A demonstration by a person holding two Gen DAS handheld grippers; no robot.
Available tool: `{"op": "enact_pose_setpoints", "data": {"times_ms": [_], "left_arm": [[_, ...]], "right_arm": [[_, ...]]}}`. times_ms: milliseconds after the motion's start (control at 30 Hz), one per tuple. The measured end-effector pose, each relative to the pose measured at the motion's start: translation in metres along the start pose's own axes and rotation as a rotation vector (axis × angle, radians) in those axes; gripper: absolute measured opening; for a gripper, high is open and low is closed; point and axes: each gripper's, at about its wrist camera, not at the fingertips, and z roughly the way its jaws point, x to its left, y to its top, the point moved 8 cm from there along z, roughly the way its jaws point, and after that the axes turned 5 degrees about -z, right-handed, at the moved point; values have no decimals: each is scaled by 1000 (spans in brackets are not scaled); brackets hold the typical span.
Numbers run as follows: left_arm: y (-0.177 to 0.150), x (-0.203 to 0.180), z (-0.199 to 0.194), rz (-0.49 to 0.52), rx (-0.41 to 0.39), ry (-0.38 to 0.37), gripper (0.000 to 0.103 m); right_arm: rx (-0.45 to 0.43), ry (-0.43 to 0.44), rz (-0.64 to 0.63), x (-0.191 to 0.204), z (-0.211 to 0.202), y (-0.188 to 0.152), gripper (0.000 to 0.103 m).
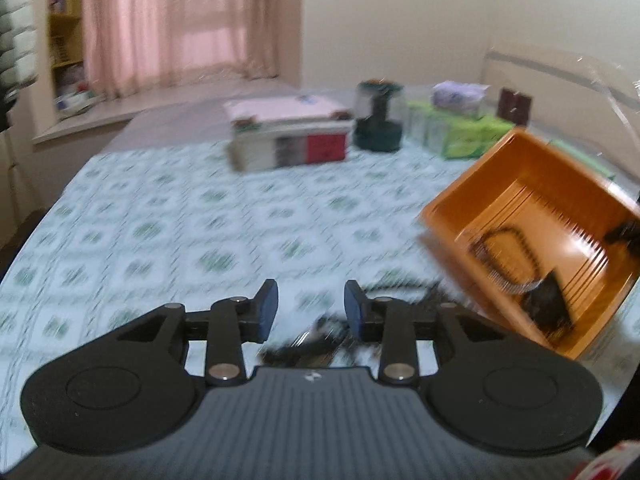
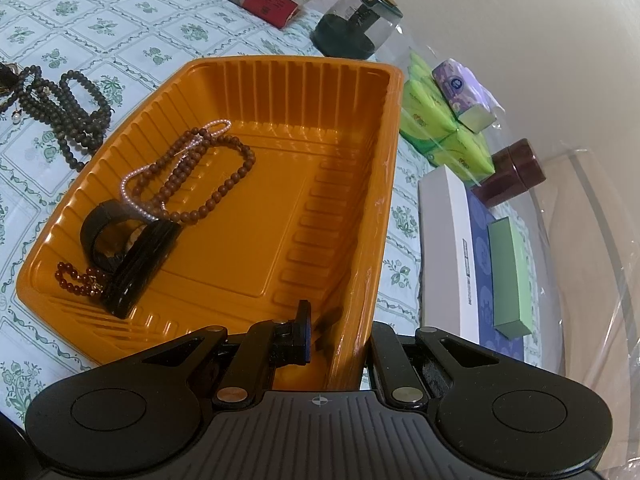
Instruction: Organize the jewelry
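Right wrist view: the right gripper [image 2: 338, 342] is clamped on the near wall of the orange tray [image 2: 280, 80], one finger inside the tray and the other outside, with the rim pinched between them. The tray sits on a surface covered by a green-and-white floral cloth [image 2: 60, 8]. Inside the tray, toward its left end, lie a brown bead necklace [image 2: 224, 188], a thin pink pearl strand [image 2: 132, 184], a black cuff bracelet [image 2: 96, 232], a stack of black bangles [image 2: 140, 264] and a dark red bead bracelet [image 2: 74, 280]. Outside it, on the cloth just beside the left wall, is a pile of dark bead strands [image 2: 68, 116]. In the blurred left wrist view, the left gripper [image 1: 311, 310] has its fingers partly open with nothing between them, hovering over dark jewelry [image 1: 316, 340] lying on the cloth; the tray shows to its right.
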Motion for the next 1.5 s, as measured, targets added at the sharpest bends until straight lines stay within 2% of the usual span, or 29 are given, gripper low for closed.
{"op": "enact_pose_setpoints", "data": {"times_ms": [67, 167, 433, 633, 733, 1000, 1067, 1167, 1333, 1500], "left_arm": [[-19, 11, -1, -22, 25, 31, 32], [-41, 14, 2, -60, 63, 25, 32], [-63, -43, 26, 6, 81, -61, 32], [-66, -67, 53, 58, 75, -70, 32], [-67, -69, 67, 114, 86, -54, 32], [-66, -68, 84, 171, 97, -82, 33], [-66, -68, 85, 181, 101, -88, 32], [-67, -70, 83, 195, 109, -94, 15], [-68, -75, 74, 213, 97, -74, 15], [-57, -90, 54, 209, 69, -111, 15]], "right_arm": [[0, -2, -1, 0, 0, 1, 9], [1, -2, -1, 0, 0, 0, 9], [-1, -5, -4, -1, -1, 0, 9], [1, -3, -6, -1, -1, -1, 9], [2, 0, -5, -1, -1, -1, 9], [8, -1, -5, -2, 2, -2, 9], [9, -1, -5, -2, 2, -2, 9], [8, -1, -5, -1, 2, -2, 9], [9, -3, -5, -1, 2, -1, 9], [8, -3, -5, -1, 2, -2, 9]]}}
